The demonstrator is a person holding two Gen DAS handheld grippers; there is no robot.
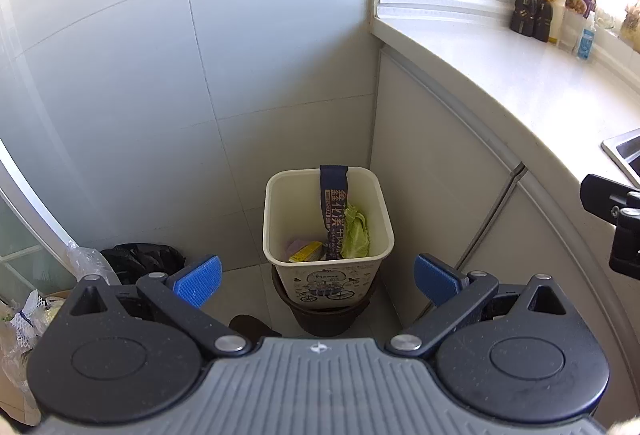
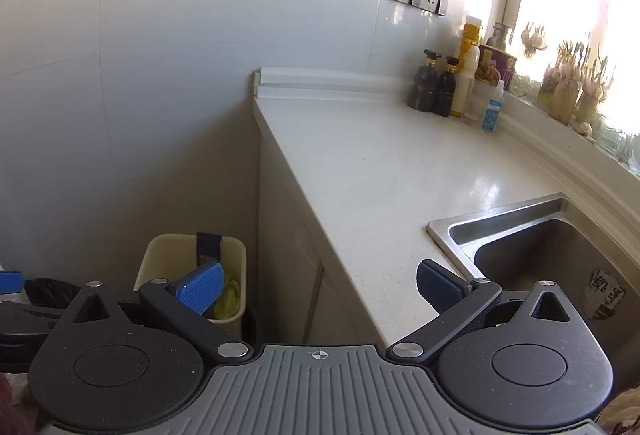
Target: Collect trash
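Left wrist view has the left gripper (image 1: 318,279) spread wide and empty over the bin (image 1: 328,219) at 12 o'clock, while the right gripper (image 2: 320,285), equally wide, should angle to 3 o'clock, descend squarely over the scrap (image 2: 604,295) in the sink (image 2: 520,211), then pinch it.

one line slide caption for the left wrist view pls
Open left tongs hover empty above a cream trash bin holding a cabbage leaf and dark wrapper.
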